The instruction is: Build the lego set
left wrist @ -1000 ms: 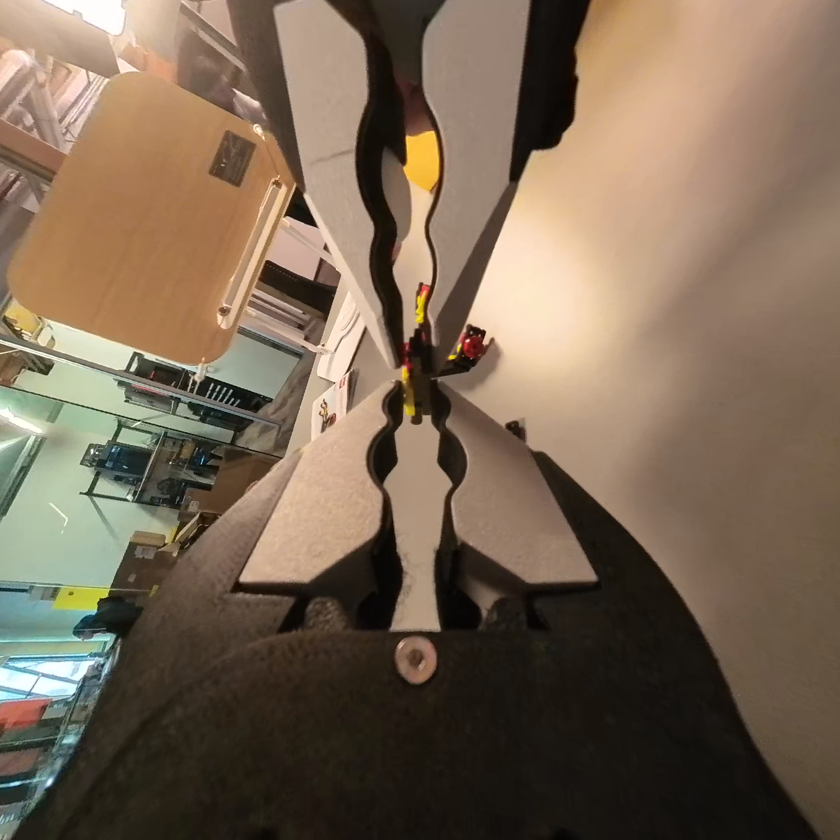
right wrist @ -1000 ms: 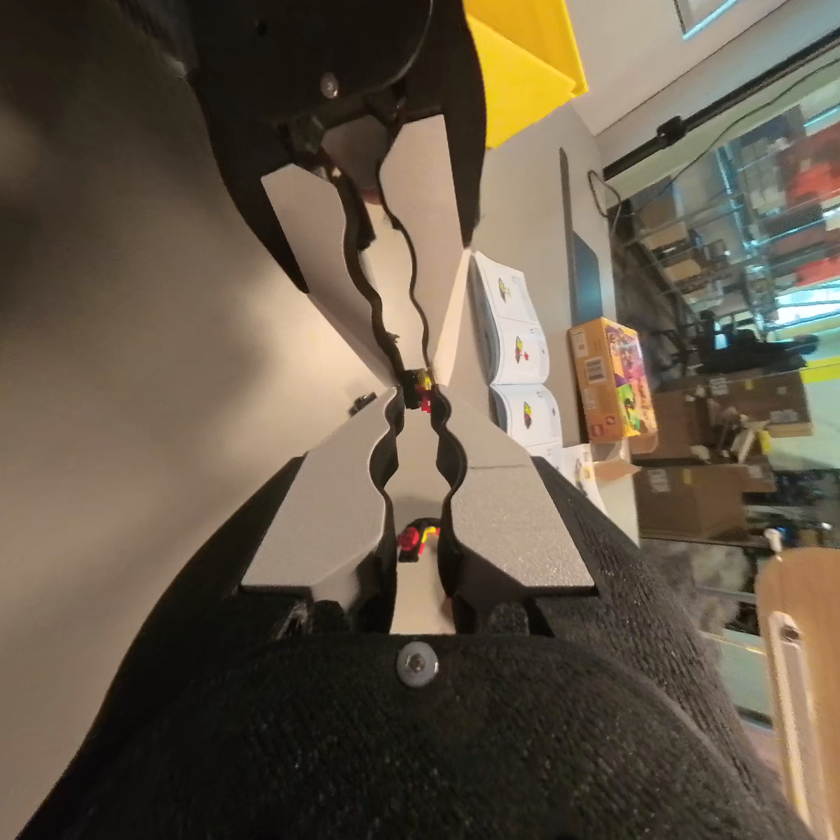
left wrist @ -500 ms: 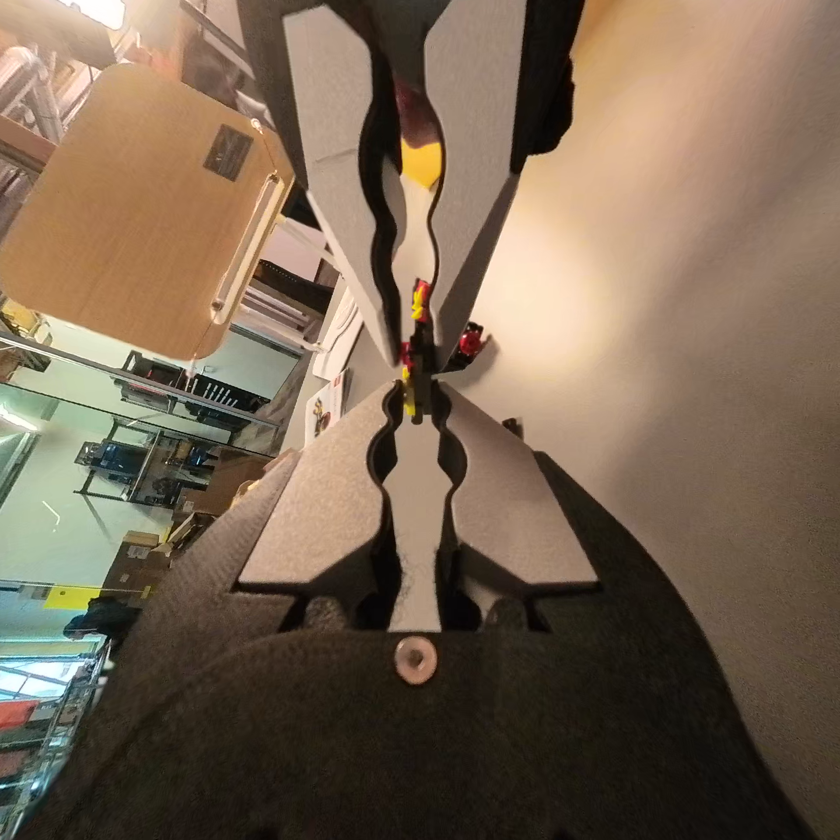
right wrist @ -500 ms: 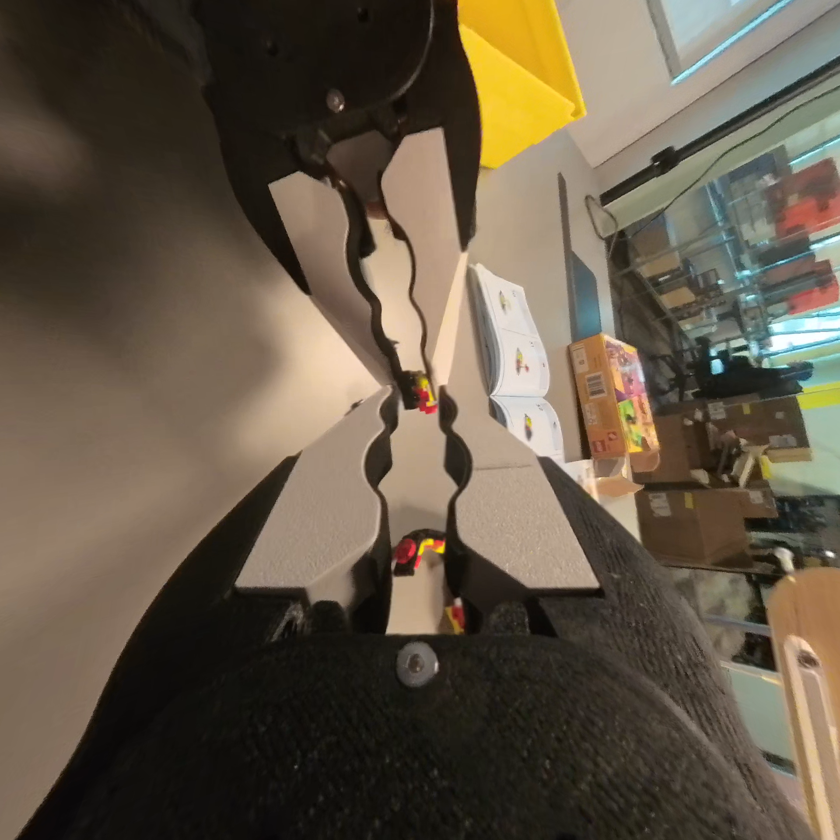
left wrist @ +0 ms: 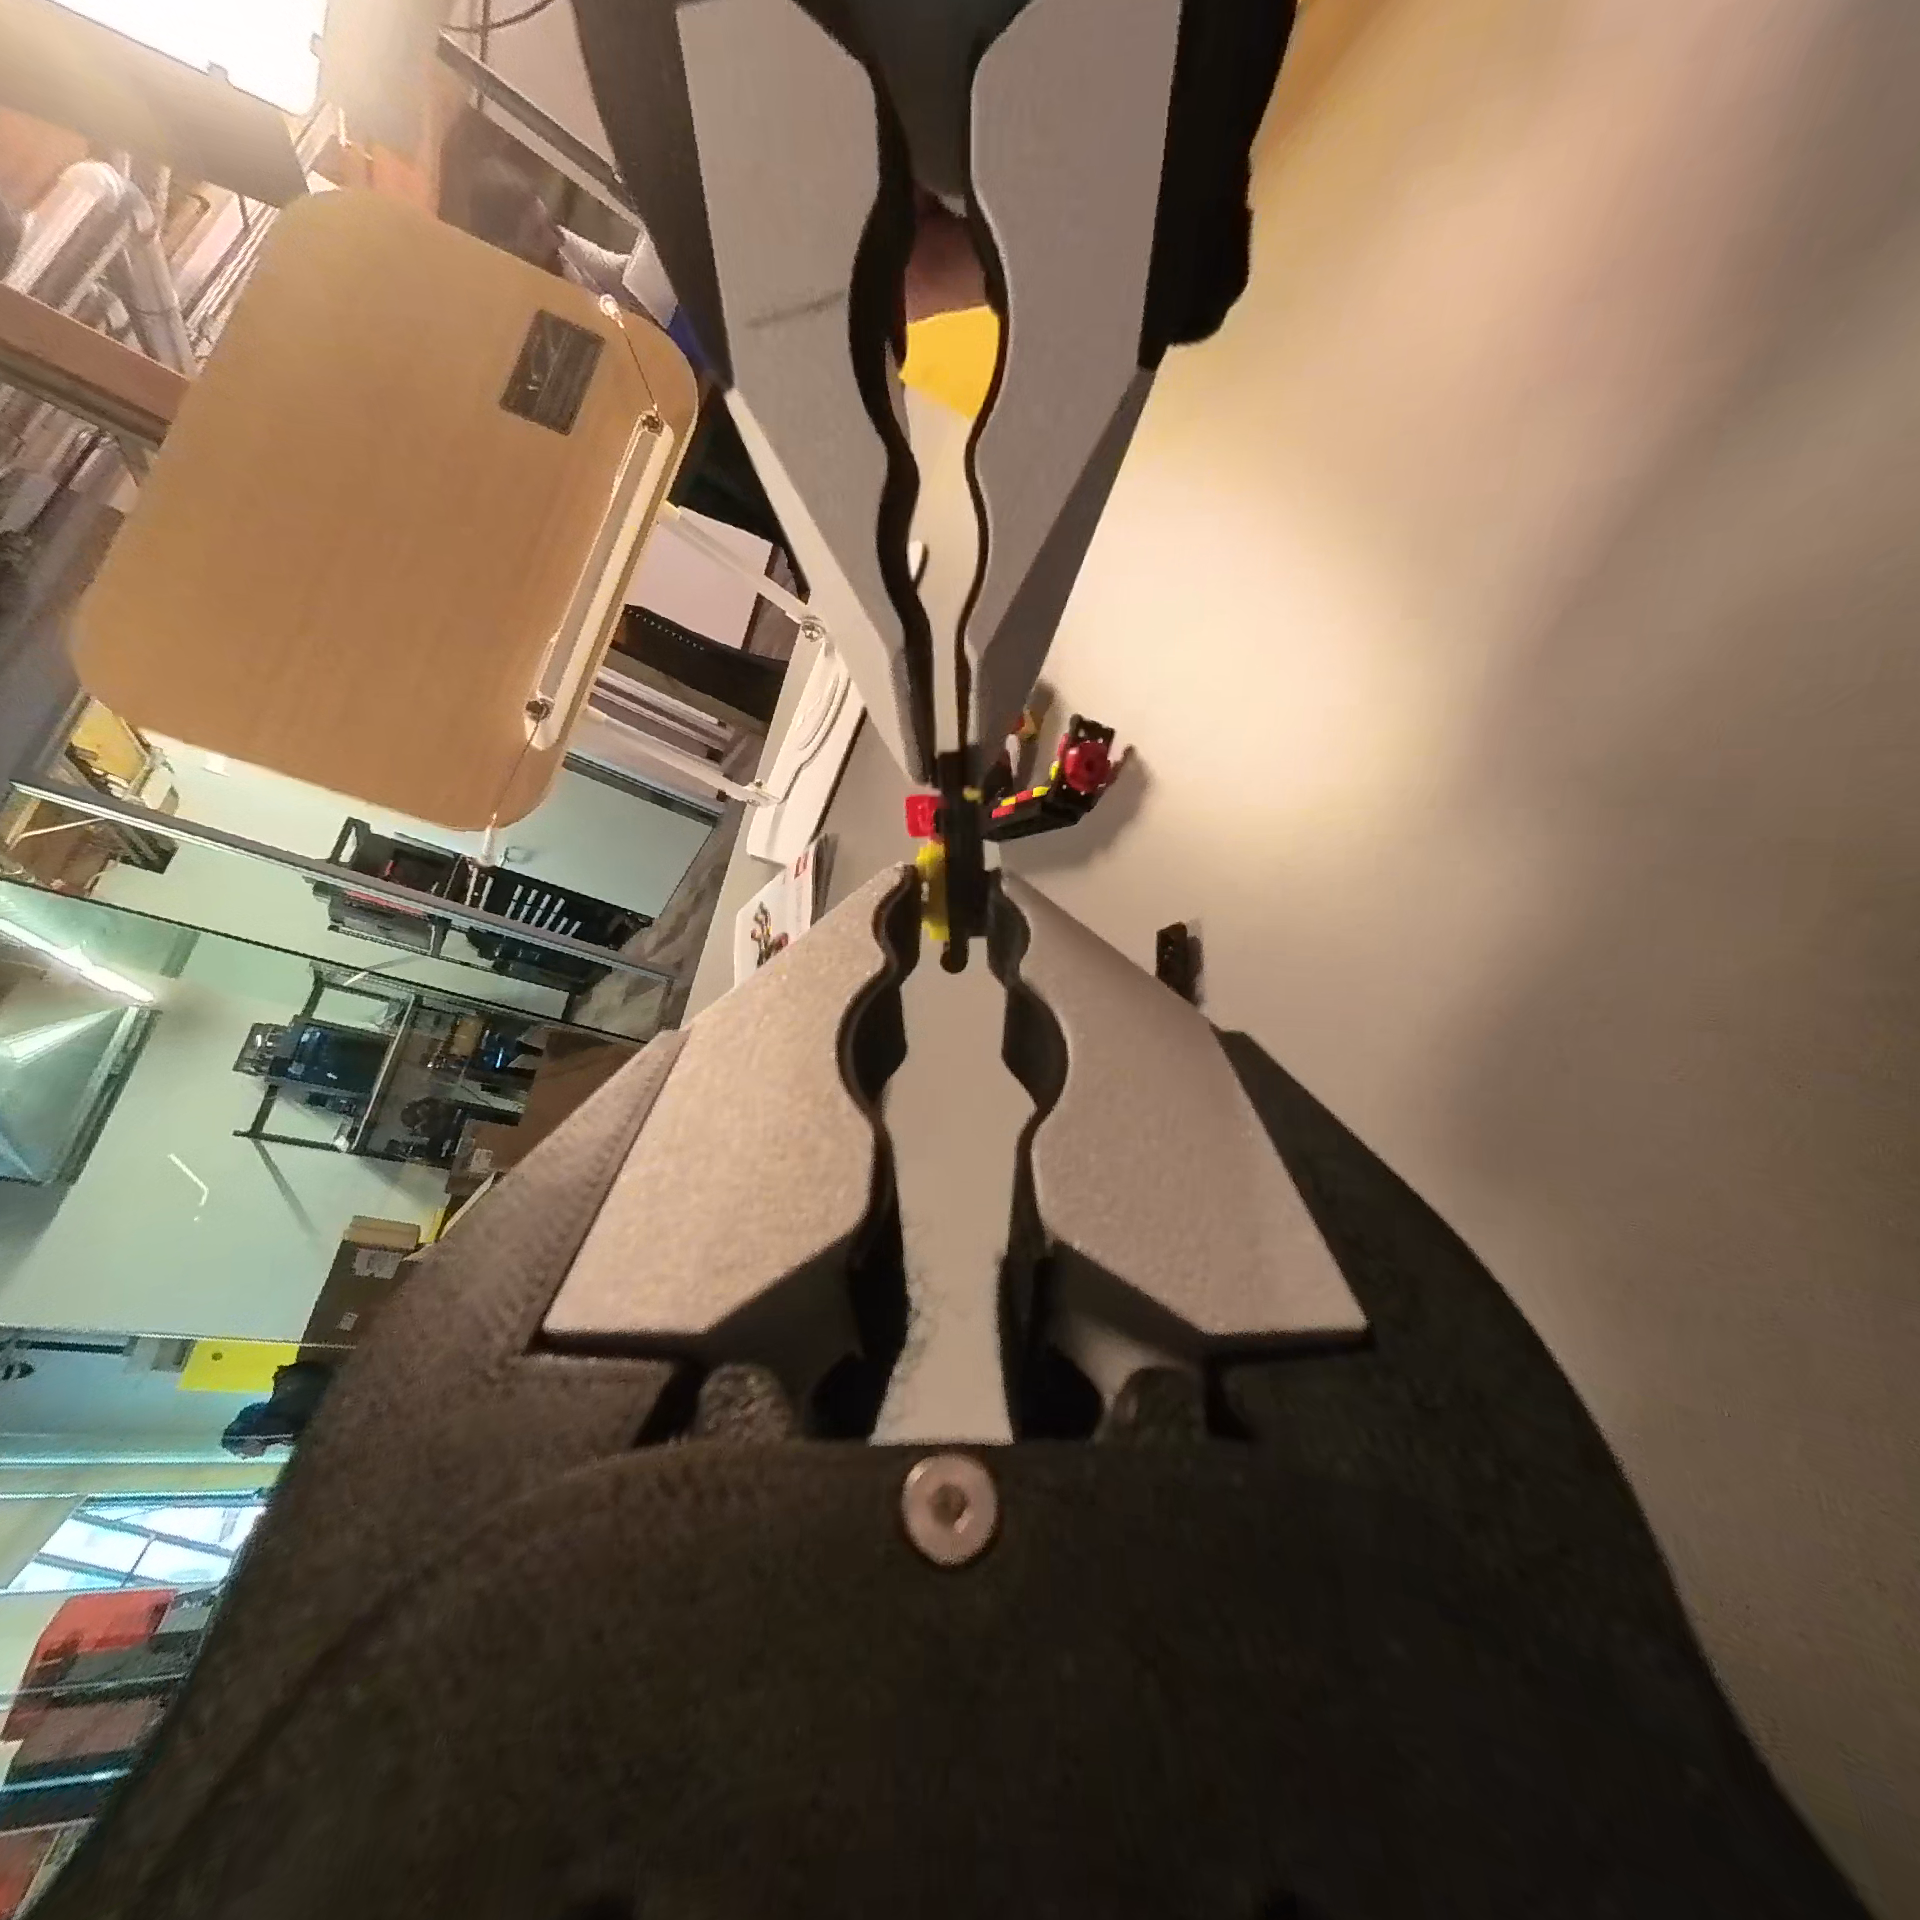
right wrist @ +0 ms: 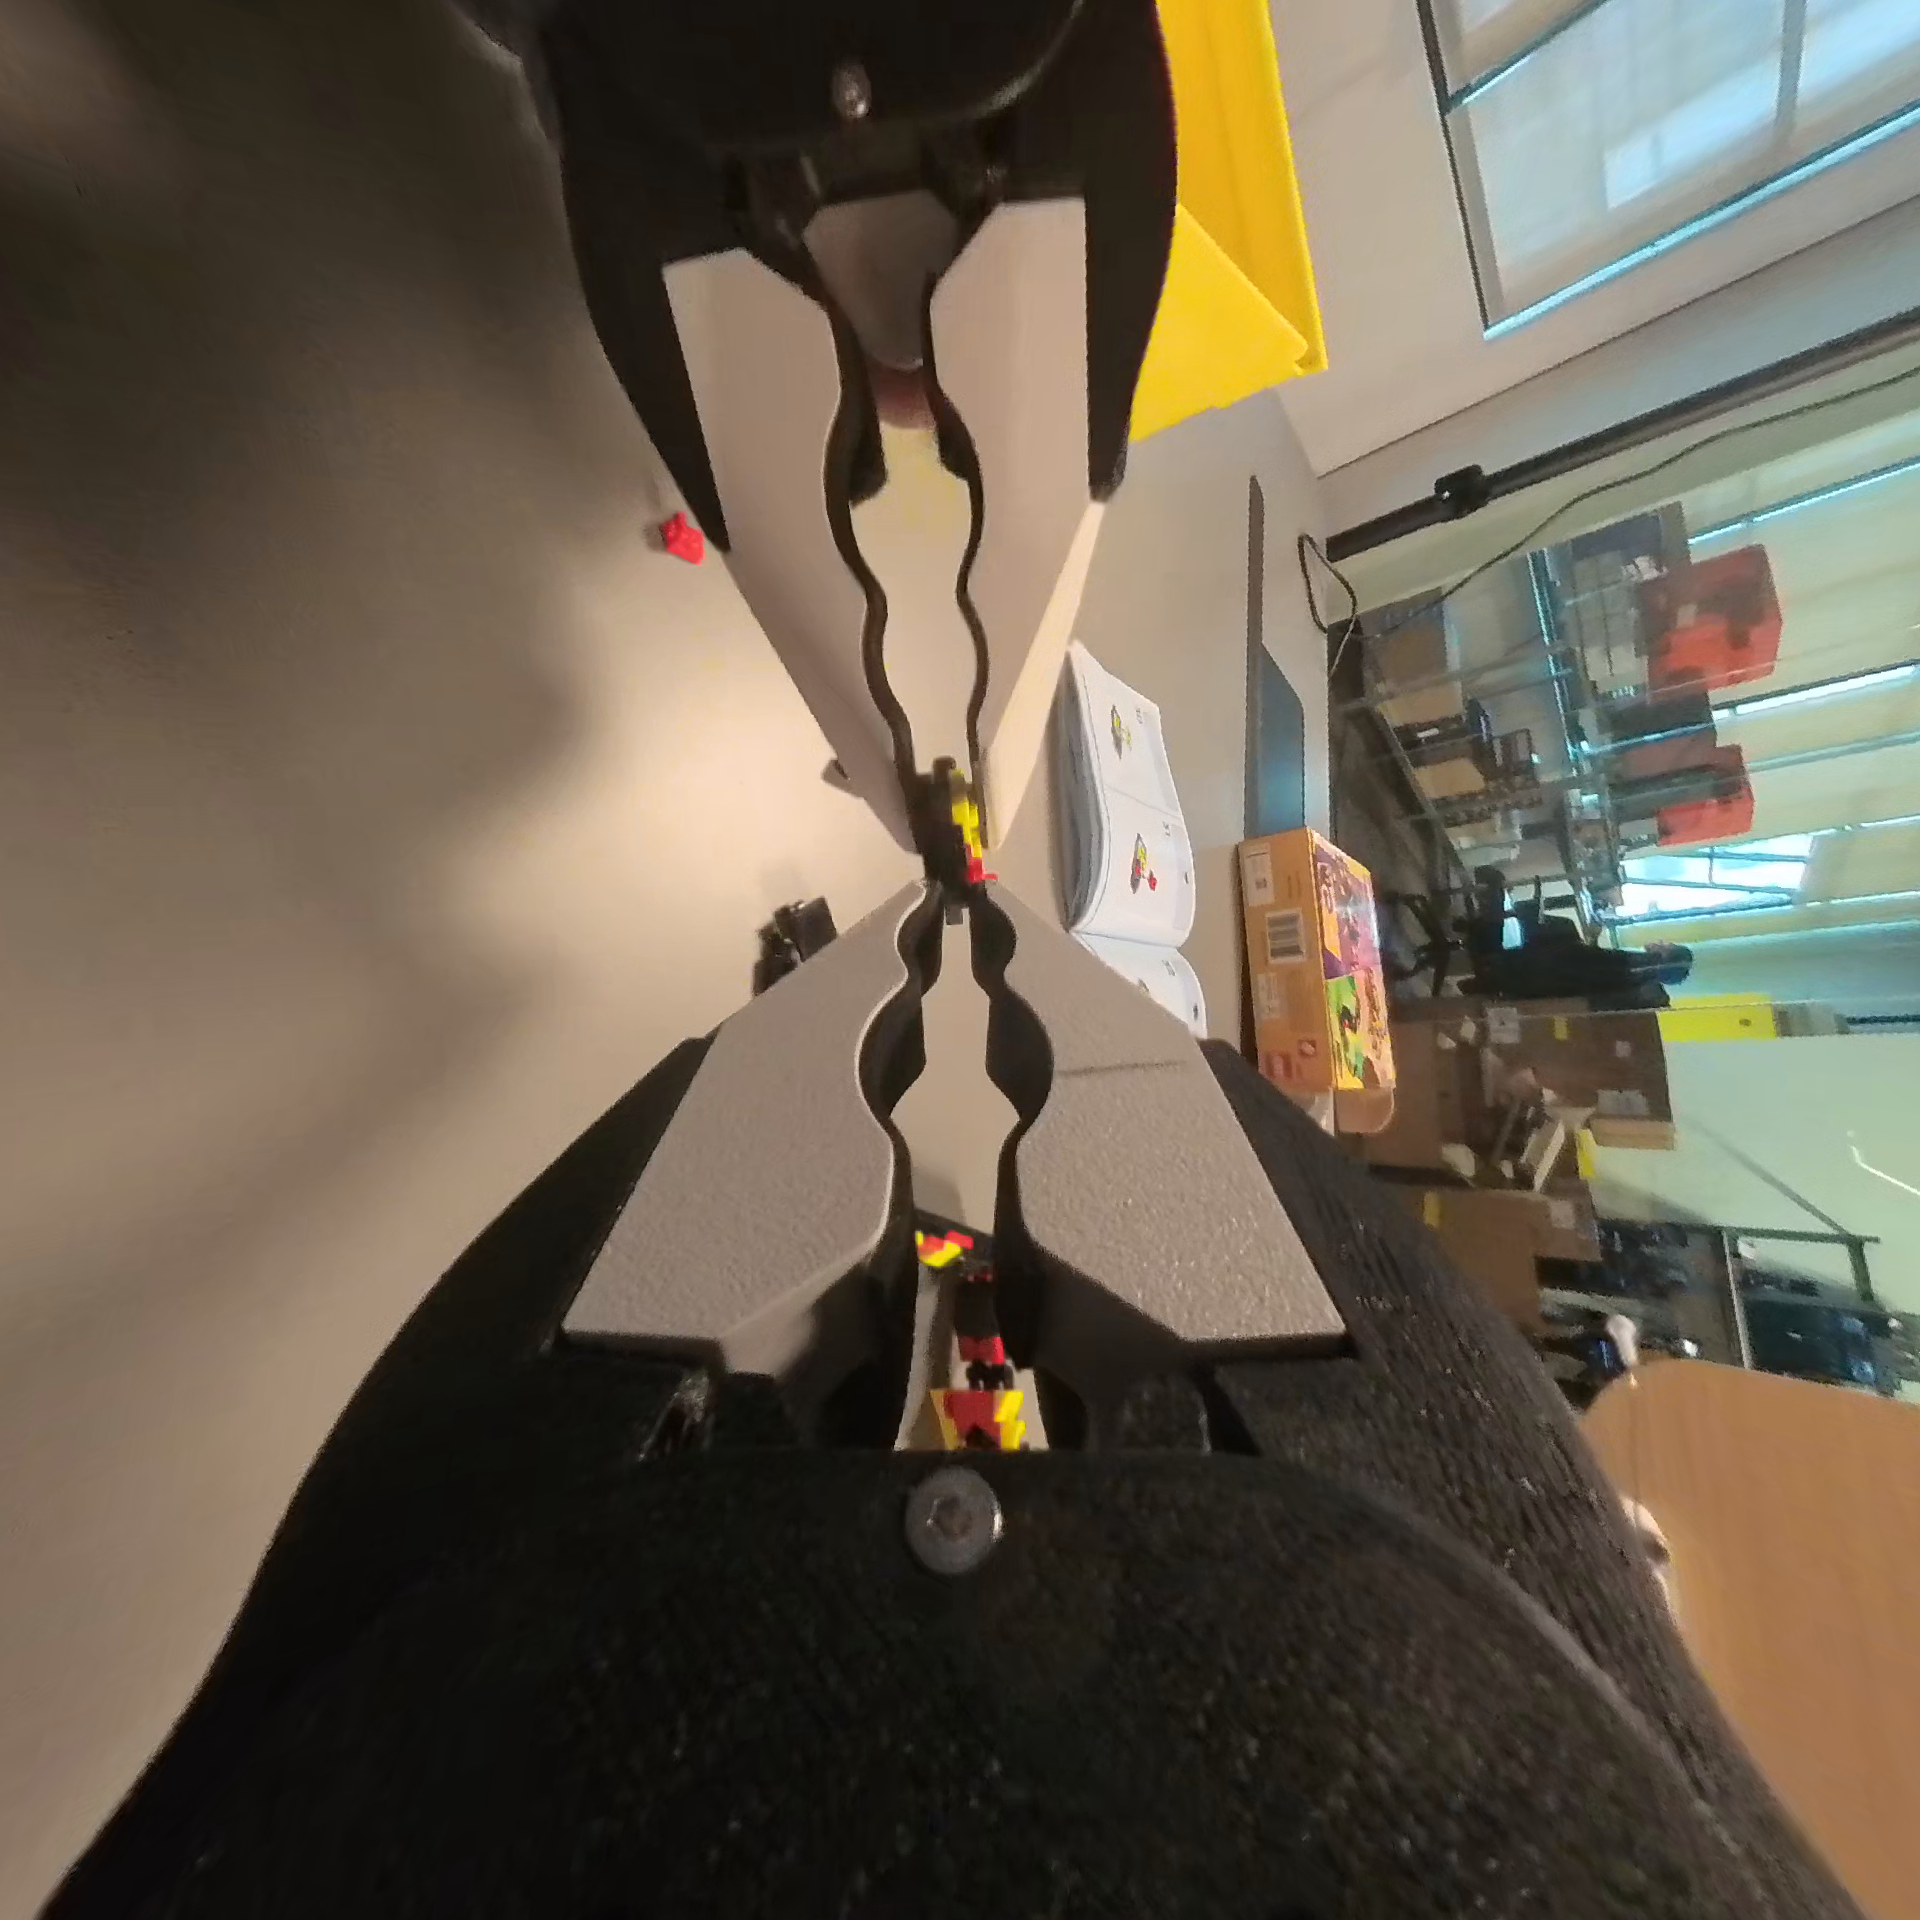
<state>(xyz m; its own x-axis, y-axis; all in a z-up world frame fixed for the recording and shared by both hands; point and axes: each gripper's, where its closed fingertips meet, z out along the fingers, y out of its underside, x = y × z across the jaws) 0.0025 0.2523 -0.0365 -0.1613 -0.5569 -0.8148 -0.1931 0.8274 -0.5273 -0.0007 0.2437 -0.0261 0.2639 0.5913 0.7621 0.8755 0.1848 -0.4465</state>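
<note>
My two grippers meet tip to tip above the pale table. My left gripper [left wrist: 956,920] is shut on a small black, yellow and red lego assembly [left wrist: 954,868]. My right gripper [right wrist: 951,904] is shut on the other end of the same assembly [right wrist: 958,831]. Each gripper also shows at the top of the other's view: the right one [left wrist: 948,753] and the left one [right wrist: 940,774]. A second black, red and yellow lego part [left wrist: 1055,800] lies on the table just beyond the tips. It also shows low between my right fingers [right wrist: 971,1351].
A loose red brick [right wrist: 681,538] and a small black piece [right wrist: 795,930] lie on the table [right wrist: 312,935]. The black piece also shows in the left wrist view [left wrist: 1174,951]. A yellow bin [right wrist: 1226,260], instruction booklets [right wrist: 1127,810] and an orange box [right wrist: 1314,956] stand farther off. A wooden chair [left wrist: 384,499] is beside the table. Both grippers' tips are close together, under 4 cm apart.
Both grippers stay shut on the assembly, tip to tip. The pair has shifted slightly over the table. The red brick has come into the right wrist view.
</note>
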